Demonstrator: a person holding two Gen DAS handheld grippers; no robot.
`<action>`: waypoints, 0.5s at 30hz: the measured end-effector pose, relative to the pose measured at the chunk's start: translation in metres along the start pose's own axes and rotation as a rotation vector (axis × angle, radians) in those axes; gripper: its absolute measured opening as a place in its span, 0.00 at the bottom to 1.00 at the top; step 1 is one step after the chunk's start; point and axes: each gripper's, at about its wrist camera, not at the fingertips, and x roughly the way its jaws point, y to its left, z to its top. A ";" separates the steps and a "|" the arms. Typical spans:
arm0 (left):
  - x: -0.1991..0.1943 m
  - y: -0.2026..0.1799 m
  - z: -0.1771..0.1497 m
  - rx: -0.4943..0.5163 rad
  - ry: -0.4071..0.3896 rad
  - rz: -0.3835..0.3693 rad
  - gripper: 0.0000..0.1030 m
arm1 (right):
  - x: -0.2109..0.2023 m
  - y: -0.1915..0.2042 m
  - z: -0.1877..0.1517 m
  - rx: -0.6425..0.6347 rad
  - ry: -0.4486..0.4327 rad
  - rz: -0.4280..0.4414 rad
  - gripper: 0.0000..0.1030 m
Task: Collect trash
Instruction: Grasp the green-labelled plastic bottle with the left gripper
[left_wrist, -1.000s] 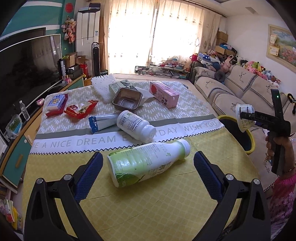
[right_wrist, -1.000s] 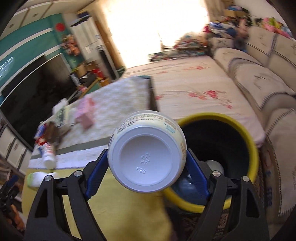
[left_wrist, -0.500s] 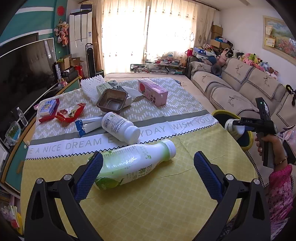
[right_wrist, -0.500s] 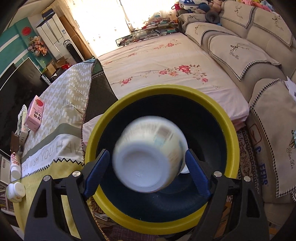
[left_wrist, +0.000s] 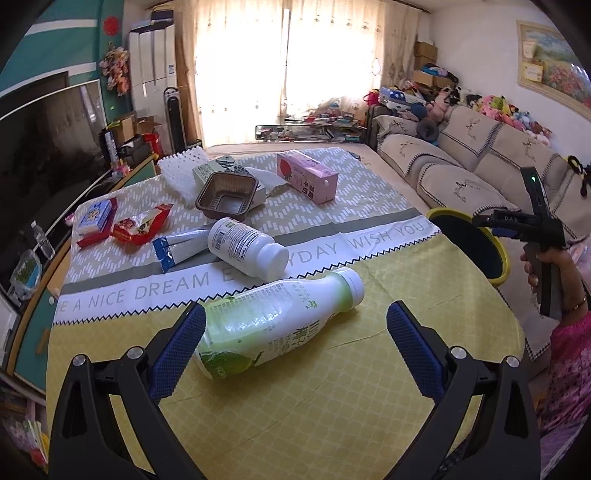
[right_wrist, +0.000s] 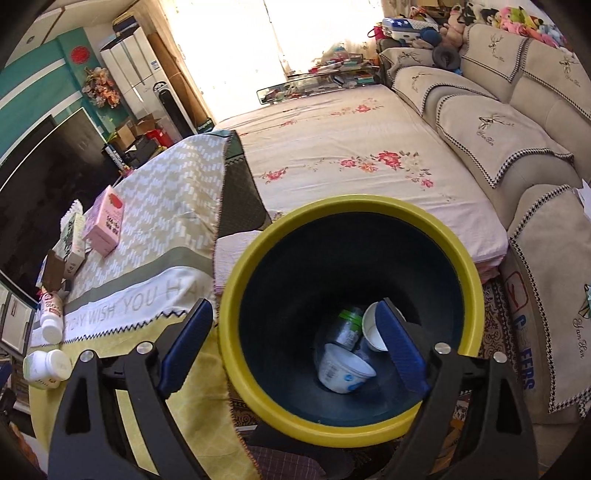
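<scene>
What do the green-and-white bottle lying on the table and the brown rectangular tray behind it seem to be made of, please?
Green-and-white bottle: probably plastic, glossy, with window highlights on its printed sleeve. Brown rectangular tray: likely thin foil or coated card, judging by its ribbed, dull-sheened walls; uncertain.

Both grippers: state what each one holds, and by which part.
Nothing. The right gripper is empty, jaws opening over the yellow bin. The left gripper is open around the green bottle, not gripping.

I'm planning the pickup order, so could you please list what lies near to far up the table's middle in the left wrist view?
green juice bottle → white pill bottle → brown foil tray → pink carton
</scene>
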 end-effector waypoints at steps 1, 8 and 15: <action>0.002 0.002 0.001 0.036 -0.003 -0.011 0.94 | 0.000 0.003 -0.001 -0.008 0.003 0.003 0.82; 0.026 0.025 0.009 0.274 0.014 -0.121 0.94 | -0.004 0.018 -0.008 -0.032 0.009 0.011 0.82; 0.058 0.047 0.008 0.280 0.114 -0.312 0.94 | 0.000 0.032 -0.009 -0.058 0.025 0.020 0.82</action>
